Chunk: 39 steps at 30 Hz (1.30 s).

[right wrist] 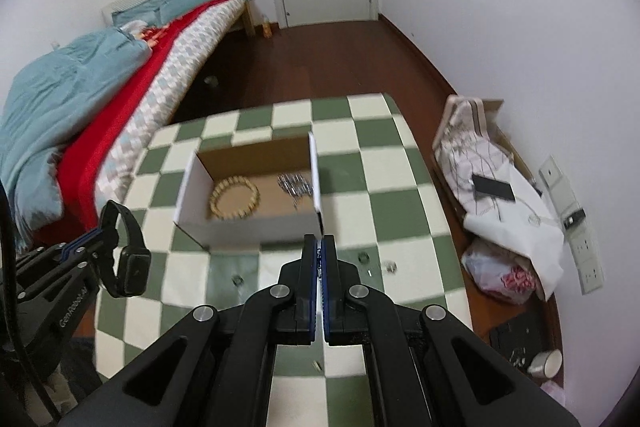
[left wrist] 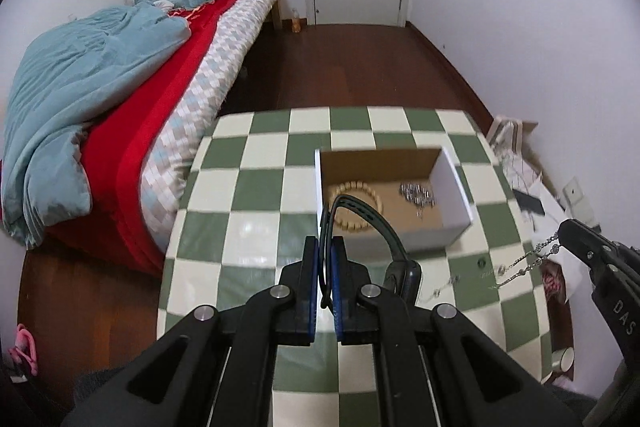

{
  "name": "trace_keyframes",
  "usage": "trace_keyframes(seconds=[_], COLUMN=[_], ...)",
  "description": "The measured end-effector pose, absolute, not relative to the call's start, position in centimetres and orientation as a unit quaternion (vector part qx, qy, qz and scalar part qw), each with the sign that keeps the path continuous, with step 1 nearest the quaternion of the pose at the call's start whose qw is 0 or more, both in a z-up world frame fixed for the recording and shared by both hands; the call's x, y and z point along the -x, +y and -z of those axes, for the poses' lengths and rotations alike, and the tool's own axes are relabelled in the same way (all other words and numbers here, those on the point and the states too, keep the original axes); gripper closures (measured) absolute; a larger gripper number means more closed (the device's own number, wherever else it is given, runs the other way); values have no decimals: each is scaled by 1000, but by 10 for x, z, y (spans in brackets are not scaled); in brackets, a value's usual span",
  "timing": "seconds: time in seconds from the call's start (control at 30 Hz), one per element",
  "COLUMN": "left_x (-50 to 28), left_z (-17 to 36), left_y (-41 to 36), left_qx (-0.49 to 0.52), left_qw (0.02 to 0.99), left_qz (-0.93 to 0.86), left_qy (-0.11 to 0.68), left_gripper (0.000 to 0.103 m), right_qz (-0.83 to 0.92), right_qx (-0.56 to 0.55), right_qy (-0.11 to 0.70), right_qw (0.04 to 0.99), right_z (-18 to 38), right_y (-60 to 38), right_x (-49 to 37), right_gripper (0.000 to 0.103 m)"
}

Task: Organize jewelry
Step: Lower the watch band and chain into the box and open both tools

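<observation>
left claw [left wrist: 327,247] pinching black watch [left wrist: 402,273], right claw [right wrist: 319,245] clamping silver chain [left wrist: 524,261], box [right wrist: 248,227] beyond

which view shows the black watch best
The right wrist view: the watch hangs side-on from the left gripper, face and looped strap both clear. The left wrist view shows only its strap arching past the fingers, with the face partly hidden.

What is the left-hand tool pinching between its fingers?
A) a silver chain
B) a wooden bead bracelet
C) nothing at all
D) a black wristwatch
D: the left gripper is shut on the strap of the black wristwatch, which hangs from it short of the box; the bead bracelet already lies inside, and the silver chain hangs from the right gripper.
</observation>
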<state>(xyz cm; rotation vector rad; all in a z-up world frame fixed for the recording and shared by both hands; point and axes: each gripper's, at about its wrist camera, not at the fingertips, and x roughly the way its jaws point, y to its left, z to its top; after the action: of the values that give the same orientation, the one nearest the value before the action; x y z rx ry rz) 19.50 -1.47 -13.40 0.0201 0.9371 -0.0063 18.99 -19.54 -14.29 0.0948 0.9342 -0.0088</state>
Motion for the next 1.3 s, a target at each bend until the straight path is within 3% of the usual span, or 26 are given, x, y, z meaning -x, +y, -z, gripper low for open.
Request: trace_keyframes(seconds=[0.3,0.6,0.77,0.83,0.9,0.93,0.97,1.0,1.03,1.07,1.23,1.3], left_x=[-253,-314,-333,-337,-335,-335,-333,-332,-332,-331,-320,-316], left_z=[126,175,192,190,186,185,183,183,183,185,193,194], left_y=[-11,-8,-13,-11,-5,-2,1,4,6,7,15,16], left_qx=[12,51,53,40,42,40,35,25,19,9,-12,-17], left_qw=[883,839,821,828,840,843,849,853,853,854,857,859], left_qz=[25,59,65,46,27,19,6,-8,-16,-29,-62,-65], left_qy=[468,539,565,557,540,536,527,521,521,519,511,508], left_gripper=[100,99,88,67,13,7,6,4,1,0,0,0], right_qz=[-42,-52,-59,-65,-57,-50,-42,-40,-35,-26,6,10], right_qx=[-70,-62,-74,-82,-70,-59,-47,-44,-35,-23,18,23], right_qy=[444,496,536,561,581,585,587,588,588,588,592,592], right_qw=[892,864,839,821,809,808,807,807,807,808,806,806], right_z=[118,164,201,216,228,231,234,235,237,237,245,246], right_y=[-179,-168,-173,-175,-175,-175,-175,-175,-174,-173,-169,-168], right_x=[-247,-307,-330,-338,-343,-345,-345,-345,-344,-343,-337,-334], right_gripper=[101,101,101,101,99,89,60,41,12,8,7,0])
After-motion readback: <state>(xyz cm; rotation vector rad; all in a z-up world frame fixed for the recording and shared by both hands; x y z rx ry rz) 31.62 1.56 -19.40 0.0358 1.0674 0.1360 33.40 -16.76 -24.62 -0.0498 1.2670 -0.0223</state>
